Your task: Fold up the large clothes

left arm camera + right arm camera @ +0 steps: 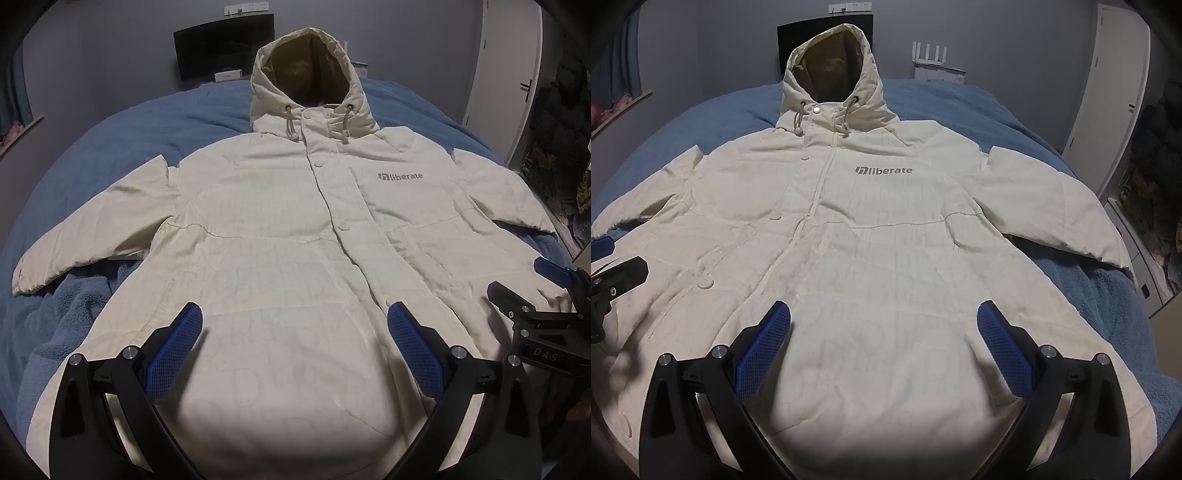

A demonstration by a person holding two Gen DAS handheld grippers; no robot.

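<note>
A large cream hooded jacket [280,229] lies face up and spread flat on a blue blanket, hood at the far end, sleeves out to both sides, front snapped shut, with a grey "liberate" logo [400,176] on the chest. It also fills the right wrist view [879,240]. My left gripper [294,325] is open and empty, hovering above the lower left half of the jacket. My right gripper [884,323] is open and empty above the lower right half. The right gripper also shows at the right edge of the left wrist view [532,288].
The blue blanket [122,125] covers the bed all around the jacket. A dark monitor [225,44] stands against the far wall. A white door [502,62] and dark clutter stand at the right. A white router [929,51] sits behind the bed.
</note>
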